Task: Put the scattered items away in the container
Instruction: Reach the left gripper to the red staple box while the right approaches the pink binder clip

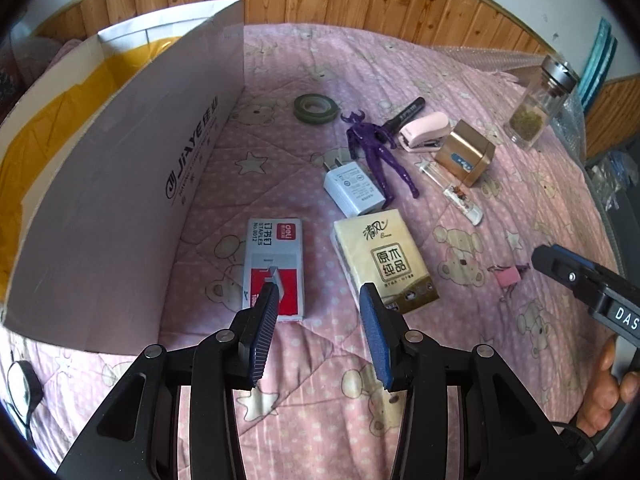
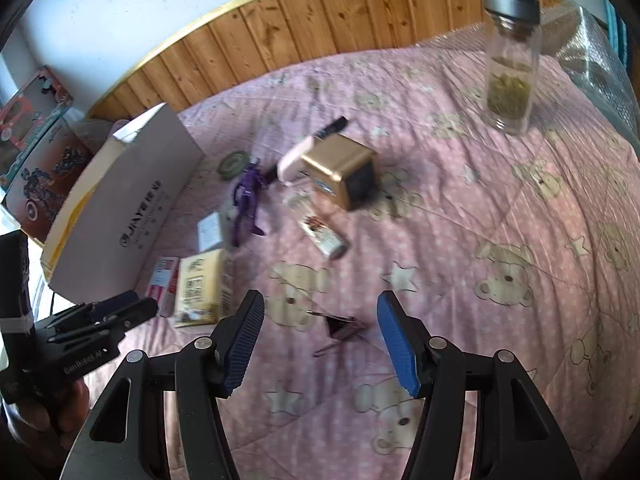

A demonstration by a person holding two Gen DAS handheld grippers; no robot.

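A white cardboard box (image 1: 120,184) stands at the left on a pink bedspread; it also shows in the right wrist view (image 2: 120,204). My left gripper (image 1: 320,300) is open and empty, hovering between a staples box (image 1: 276,256) and a tissue pack (image 1: 384,260). Beyond lie a white charger (image 1: 354,188), a purple figure (image 1: 376,148), a tape roll (image 1: 316,107), a marker (image 1: 404,114), a pink stapler (image 1: 424,132), a gold tin (image 1: 464,152) and a clear tube (image 1: 456,194). My right gripper (image 2: 320,312) is open and empty just above a binder clip (image 2: 342,328), pink in the left wrist view (image 1: 508,276).
A glass jar with dried herbs (image 2: 510,64) stands upright at the far right of the bed. Wooden wall panelling (image 2: 320,12) runs behind the bed. Toy boxes (image 2: 36,144) stand beyond the cardboard box. Bubble wrap (image 2: 600,64) lies at the right edge.
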